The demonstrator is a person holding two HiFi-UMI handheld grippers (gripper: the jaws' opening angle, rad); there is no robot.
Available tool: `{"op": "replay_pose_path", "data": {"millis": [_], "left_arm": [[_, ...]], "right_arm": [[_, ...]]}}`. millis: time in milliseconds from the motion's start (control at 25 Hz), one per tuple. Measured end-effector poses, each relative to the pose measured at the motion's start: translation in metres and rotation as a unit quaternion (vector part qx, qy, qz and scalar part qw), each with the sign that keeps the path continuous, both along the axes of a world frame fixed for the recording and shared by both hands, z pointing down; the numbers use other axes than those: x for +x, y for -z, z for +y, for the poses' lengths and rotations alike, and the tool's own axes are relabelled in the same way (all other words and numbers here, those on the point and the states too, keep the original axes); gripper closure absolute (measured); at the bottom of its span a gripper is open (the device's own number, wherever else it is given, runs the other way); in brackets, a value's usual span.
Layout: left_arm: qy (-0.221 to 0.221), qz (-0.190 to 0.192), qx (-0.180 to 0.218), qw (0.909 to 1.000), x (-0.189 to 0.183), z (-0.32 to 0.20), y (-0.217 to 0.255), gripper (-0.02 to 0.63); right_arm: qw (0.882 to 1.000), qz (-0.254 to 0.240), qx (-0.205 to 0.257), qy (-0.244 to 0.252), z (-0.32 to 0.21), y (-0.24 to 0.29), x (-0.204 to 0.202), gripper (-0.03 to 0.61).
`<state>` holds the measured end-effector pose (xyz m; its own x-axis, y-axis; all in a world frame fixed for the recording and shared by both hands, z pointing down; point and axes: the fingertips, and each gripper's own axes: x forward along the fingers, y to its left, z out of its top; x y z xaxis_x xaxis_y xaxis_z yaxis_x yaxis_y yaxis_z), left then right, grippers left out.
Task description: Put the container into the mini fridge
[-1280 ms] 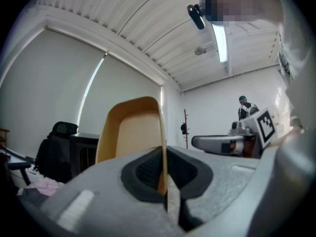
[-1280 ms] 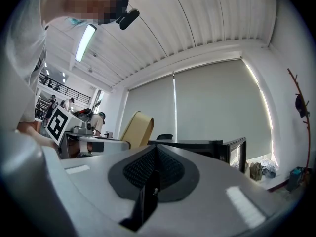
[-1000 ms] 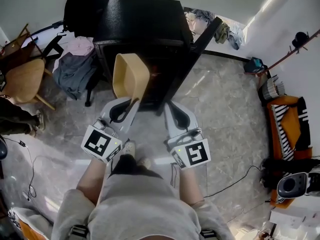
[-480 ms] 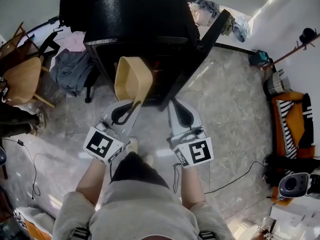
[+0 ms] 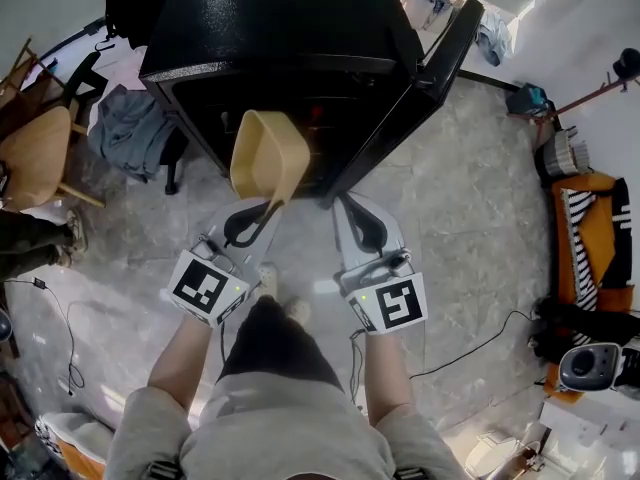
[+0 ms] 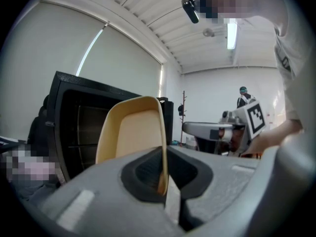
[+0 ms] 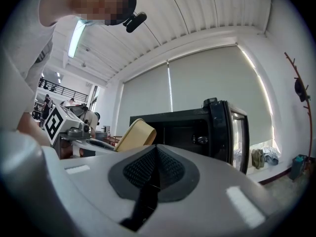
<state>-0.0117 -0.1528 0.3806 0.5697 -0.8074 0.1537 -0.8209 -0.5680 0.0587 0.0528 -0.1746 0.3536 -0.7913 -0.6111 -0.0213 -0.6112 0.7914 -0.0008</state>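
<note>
If only slightly, container (image 5: 265, 158) nearer fridge (image 5: 270, 18).

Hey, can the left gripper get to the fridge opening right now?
Probably yes. The door stands swung open to the right, and nothing shows between the fridge opening and the container held in the left gripper.

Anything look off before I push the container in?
The container is pinched by one wall in the left gripper and stands tipped on edge, not level. It looks empty, and no spill shows. The mini fridge has its door open; nothing else seems odd.
</note>
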Motion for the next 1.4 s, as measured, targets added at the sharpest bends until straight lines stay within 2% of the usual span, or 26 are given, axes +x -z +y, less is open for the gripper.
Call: {"op": "replay_pose_path", "data": {"millis": [480,600,760,920,1080,1400], "left_arm": [[-0.007,-0.009,-0.042,0.9990,0.001,-0.020,-0.072,0.603],[-0.014,-0.022,-0.048,0.9985,0.002,-0.027,-0.090,0.603],[-0.016,-0.058,-0.071,0.9956,-0.001,-0.038,-0.115,0.603],[-0.038,-0.134,-0.074,0.9875,-0.005,-0.052,-0.144,0.603],[-0.044,-0.157,-0.089,0.9826,-0.006,-0.068,-0.165,0.603],[-0.084,-0.224,-0.120,0.9634,-0.009,-0.093,-0.212,0.603]], "right_arm": [[0.999,-0.005,-0.046,-0.004,-0.019,-0.070,-0.005,0.580],[0.999,-0.008,-0.052,-0.009,-0.024,-0.083,-0.003,0.580],[0.998,-0.006,-0.057,-0.014,-0.030,-0.099,0.000,0.580],[0.998,-0.006,-0.059,-0.017,-0.037,-0.111,0.003,0.580],[0.998,-0.004,-0.063,-0.018,-0.043,-0.125,0.003,0.580],[0.998,0.004,-0.067,-0.020,-0.054,-0.147,0.003,0.580]]}}
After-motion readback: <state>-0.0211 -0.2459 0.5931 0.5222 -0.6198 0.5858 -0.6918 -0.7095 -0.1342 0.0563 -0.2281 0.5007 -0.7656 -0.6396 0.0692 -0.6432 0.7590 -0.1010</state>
